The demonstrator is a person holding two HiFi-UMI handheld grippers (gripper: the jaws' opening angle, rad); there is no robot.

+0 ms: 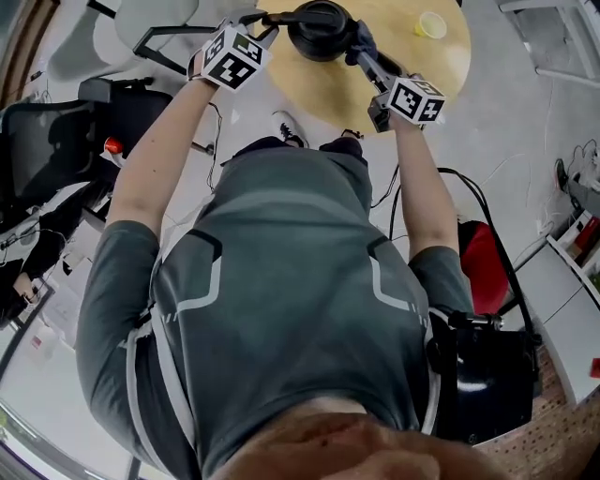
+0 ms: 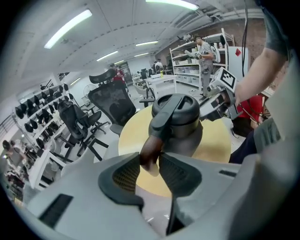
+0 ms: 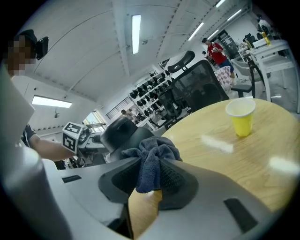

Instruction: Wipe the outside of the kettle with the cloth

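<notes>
A dark kettle point(image 1: 321, 28) stands on the round wooden table point(image 1: 328, 94). In the left gripper view its lidded body point(image 2: 180, 124) fills the middle. My left gripper point(image 2: 150, 161) is shut on the kettle's handle point(image 2: 151, 151), which sits between the pads. My right gripper point(image 3: 152, 171) is shut on a bunched dark blue cloth point(image 3: 157, 154). The cloth point(image 1: 362, 42) is at the kettle's right side in the head view, beside the body; I cannot tell whether it touches. The kettle point(image 3: 119, 133) shows just behind the cloth in the right gripper view.
A yellow paper cup point(image 3: 241, 117) stands on the table point(image 3: 225, 159) to the right of the kettle, also the cup point(image 1: 431, 24) in the head view. Black office chairs point(image 2: 110, 101) ring the table. A black bag point(image 1: 483, 375) and cables lie on the floor at my right.
</notes>
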